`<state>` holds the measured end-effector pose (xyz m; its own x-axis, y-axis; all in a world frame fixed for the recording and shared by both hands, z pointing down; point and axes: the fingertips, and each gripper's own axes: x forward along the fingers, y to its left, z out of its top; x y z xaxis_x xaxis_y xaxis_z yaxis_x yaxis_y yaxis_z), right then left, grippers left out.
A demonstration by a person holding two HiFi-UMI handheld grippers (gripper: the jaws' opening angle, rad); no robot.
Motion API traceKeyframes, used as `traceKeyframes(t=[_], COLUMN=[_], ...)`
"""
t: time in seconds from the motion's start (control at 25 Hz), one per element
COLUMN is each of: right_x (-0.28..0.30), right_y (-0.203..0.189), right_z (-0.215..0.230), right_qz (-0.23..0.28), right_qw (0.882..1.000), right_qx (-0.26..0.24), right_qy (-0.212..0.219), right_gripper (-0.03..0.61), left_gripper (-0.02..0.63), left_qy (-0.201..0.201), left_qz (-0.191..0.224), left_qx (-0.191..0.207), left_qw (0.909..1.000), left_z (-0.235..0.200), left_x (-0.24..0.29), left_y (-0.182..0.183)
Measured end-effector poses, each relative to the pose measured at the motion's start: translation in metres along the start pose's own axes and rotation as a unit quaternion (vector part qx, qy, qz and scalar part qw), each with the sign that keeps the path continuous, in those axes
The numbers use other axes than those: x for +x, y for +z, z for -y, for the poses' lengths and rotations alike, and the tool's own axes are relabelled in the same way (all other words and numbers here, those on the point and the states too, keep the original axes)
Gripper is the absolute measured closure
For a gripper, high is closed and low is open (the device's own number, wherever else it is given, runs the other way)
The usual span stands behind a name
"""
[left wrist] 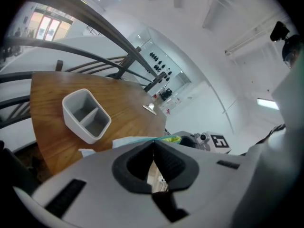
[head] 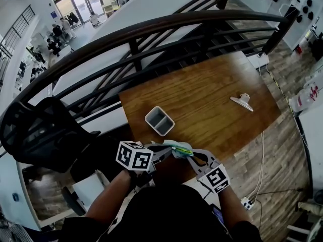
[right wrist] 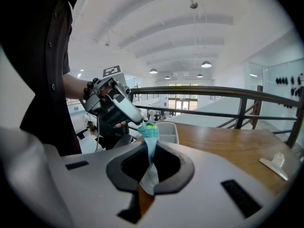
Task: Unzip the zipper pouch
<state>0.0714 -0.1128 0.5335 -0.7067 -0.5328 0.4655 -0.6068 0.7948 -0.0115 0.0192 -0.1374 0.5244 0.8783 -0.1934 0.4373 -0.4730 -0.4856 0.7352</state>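
Setting: a wooden table [head: 212, 92] beside a dark railing [head: 151, 28], on a raised floor above a bright hall.
Right gripper [right wrist: 148, 144]: its fingers [right wrist: 168, 167] are pressed together on a fold of the pale-blue zipper pouch [right wrist: 150, 133]. The cloth runs between the pads and hangs out below them.
Left gripper [left wrist: 153, 144]: its fingers [left wrist: 137, 163] are pressed together at the pouch's teal top edge. I cannot tell whether they have the pull tab or only the edge.
Pouch position: it is held in the air between the two grippers, over the table's near edge.
Handling: it looks light, soft and limp, so it will likely buckle unless stretched. One side should pinch the cloth end and the other the pull tab.
Beyond: a grey two-compartment bin [head: 159, 120] stands near, and a white clip [head: 242, 101] lies well apart.
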Motion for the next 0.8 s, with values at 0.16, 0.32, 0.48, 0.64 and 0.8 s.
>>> traceKeyframes(t=[0.16,0.32,0.48,0.64,0.8], right_x=[-0.0020,-0.0043,-0.0048,-0.0065,-0.0049], right_y=[-0.0018,-0.0039,-0.0040,-0.0043,0.0008], right_z=[0.0021,0.0022,0.0030,0.0077,0.0084], right_qz=[-0.002,-0.001,-0.001,0.003,0.007], right_qw=[1.000,1.000,1.000,1.000,1.000], right_qx=[0.003,0.003,0.005,0.021,0.016], right_qy=[-0.001,-0.004,-0.008,-0.014,-0.017], right_gripper=[0.577,0.577,0.577,0.577,0.577], left_gripper=[0.600,0.600,0.600,0.600,0.600], left_qy=[0.003,0.009,0.019,0.030,0.038], left_qz=[-0.003,-0.009,-0.010,-0.007,0.000], left_qx=[0.003,0.017,0.025,0.023,0.030], left_qw=[1.0000,0.9998,0.9994,0.9993,0.9988], left_z=[-0.0016,0.0004,-0.0029,-0.0070,-0.0078], left_x=[-0.0010,0.0007,-0.0025,-0.0040,-0.0057], left_y=[-0.0021,-0.0059,-0.0043,-0.0016,0.0025])
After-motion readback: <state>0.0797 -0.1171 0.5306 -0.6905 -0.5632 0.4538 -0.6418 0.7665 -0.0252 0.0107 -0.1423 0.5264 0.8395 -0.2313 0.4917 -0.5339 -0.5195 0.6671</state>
